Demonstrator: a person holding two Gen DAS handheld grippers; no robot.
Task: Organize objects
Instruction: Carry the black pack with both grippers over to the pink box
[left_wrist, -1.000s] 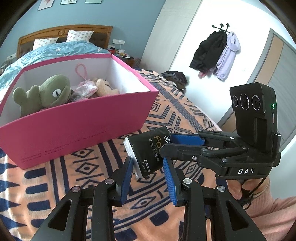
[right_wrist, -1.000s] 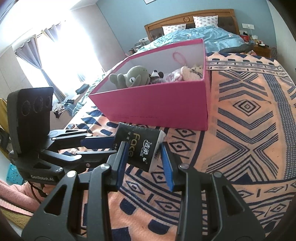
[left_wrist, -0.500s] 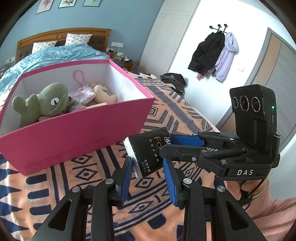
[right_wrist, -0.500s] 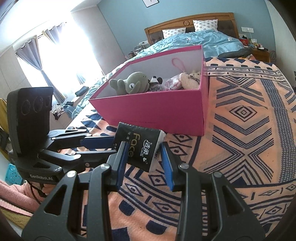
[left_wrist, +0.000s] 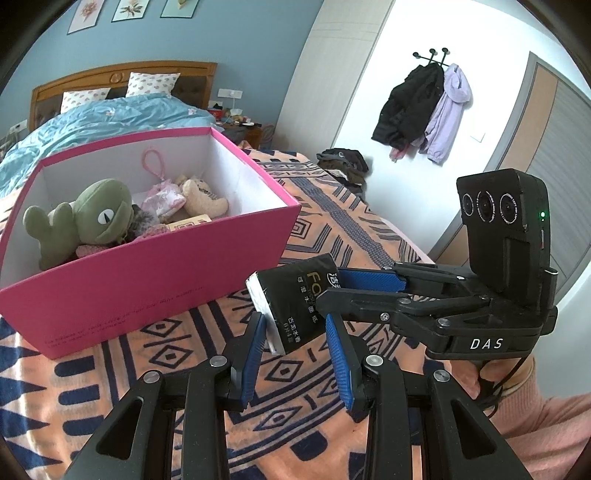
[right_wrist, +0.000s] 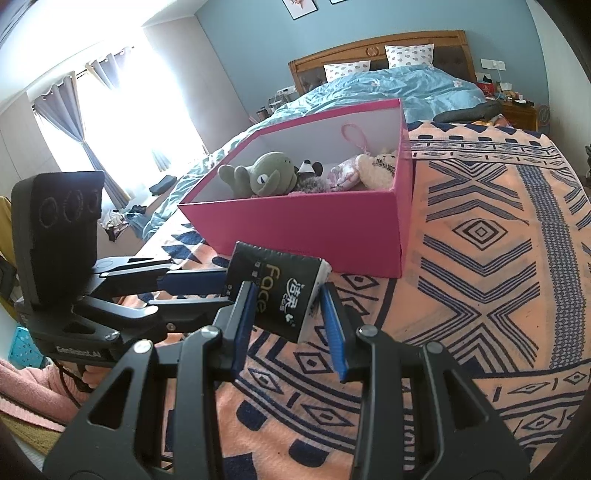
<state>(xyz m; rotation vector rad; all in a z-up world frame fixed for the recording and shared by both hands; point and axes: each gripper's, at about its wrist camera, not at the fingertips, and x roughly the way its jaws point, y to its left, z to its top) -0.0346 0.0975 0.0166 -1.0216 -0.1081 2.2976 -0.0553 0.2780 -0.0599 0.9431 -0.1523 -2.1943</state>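
A black tissue pack (left_wrist: 295, 301) with white ends is held in the air above the patterned blanket, in front of a pink box (left_wrist: 147, 280). Both grippers close on it from opposite sides: my left gripper (left_wrist: 295, 326) and my right gripper (right_wrist: 290, 295), which also shows in the left wrist view (left_wrist: 332, 288). The pack reads "face" in the right wrist view (right_wrist: 280, 295). The pink box (right_wrist: 314, 229) is open and holds a green plush toy (left_wrist: 92, 218), a pink pouch (left_wrist: 162, 195) and a beige plush (left_wrist: 201, 195).
The orange and navy patterned blanket (right_wrist: 480, 258) covers the bed end. A blue duvet (right_wrist: 388, 85) and pillows lie behind the box. Coats (left_wrist: 424, 107) hang on the wall by a door. A bright window (right_wrist: 122, 107) is at the left.
Both grippers have risen with the tissue pack, so the view now looks further down into the pink box. The grip on the pack is unchanged.
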